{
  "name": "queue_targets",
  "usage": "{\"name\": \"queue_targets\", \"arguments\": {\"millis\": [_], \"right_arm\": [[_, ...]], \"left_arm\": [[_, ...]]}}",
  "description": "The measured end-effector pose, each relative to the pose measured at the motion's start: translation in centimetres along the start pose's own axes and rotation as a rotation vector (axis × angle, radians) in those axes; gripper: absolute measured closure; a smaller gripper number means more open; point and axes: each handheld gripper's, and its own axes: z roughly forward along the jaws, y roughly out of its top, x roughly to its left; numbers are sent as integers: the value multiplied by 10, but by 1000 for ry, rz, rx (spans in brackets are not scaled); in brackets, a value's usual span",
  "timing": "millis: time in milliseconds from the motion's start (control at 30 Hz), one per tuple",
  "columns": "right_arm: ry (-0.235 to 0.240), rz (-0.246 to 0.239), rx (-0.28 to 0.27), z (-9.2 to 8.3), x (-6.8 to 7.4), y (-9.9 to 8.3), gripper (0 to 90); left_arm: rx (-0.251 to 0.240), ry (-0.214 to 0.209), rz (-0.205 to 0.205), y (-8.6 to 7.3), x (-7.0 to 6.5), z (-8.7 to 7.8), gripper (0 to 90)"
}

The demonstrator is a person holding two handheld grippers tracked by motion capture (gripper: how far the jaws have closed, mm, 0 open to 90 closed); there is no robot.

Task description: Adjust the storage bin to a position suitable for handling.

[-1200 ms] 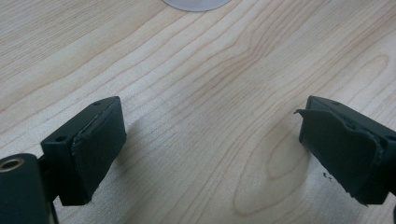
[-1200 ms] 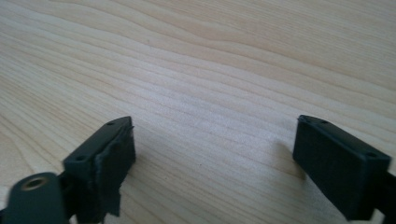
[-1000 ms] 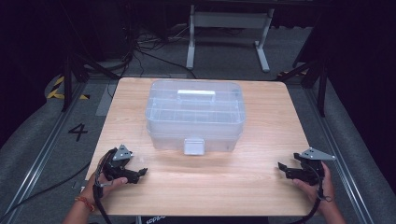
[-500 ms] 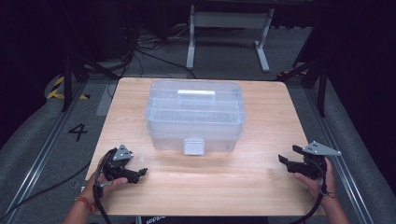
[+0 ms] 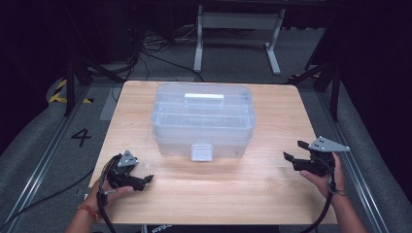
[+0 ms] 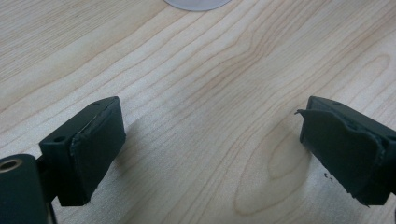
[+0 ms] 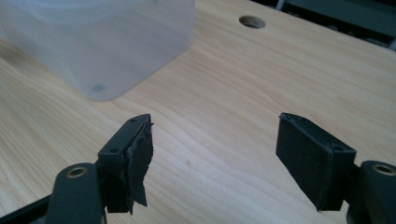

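High view, nearest first: left gripper (image 5: 145, 179) low over the near edge of the wooden table (image 5: 233, 194), jaws spread wide with nothing but bare wood grain between them, as seen also in the left gripper view (image 6: 210, 154). Right gripper (image 5: 294, 151) raised off the near right part of the tabletop, jaws apart and empty, having just been closing a little with nothing between the pads (image 7: 140, 154). Ahead of both grippers, between them and farther off: clear plastic storage box (image 5: 204, 119), lid on, white latch (image 5: 201, 152) on the near wall facing the grippers, white handle (image 5: 204, 97) flat in the lid. Rounded corner of the box (image 7: 102, 46) ahead and to the left of the right jaws, well apart. Likely light and seemingly empty, stiff but thin-walled, smooth and slippery; walls too wide for these jaws, so best taken at the latch to open or at the handle to lift. No brand or label legible on the box; a painted "4" (image 5: 81, 137) on the floor beyond the left gripper, outside the table.
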Motion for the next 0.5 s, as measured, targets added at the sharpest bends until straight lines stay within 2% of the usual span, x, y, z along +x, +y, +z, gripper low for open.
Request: {"name": "queue_targets", "arguments": {"millis": [67,100,133,233,500], "right_arm": [[3,-8,-9,0,0,8,285],[3,-23,-21,0,2,18,288],[3,-23,-21,0,2,18,288],[9,-40,-39,1,4,33,295],[50,-78,-72,9,13,67,300]], "left_arm": [[3,1,1,0,0,0,73],[2,2,-2,0,0,0,73],[3,2,-2,0,0,0,73],[2,5,-7,0,0,0,73],[2,5,-6,0,0,0,73]]}}
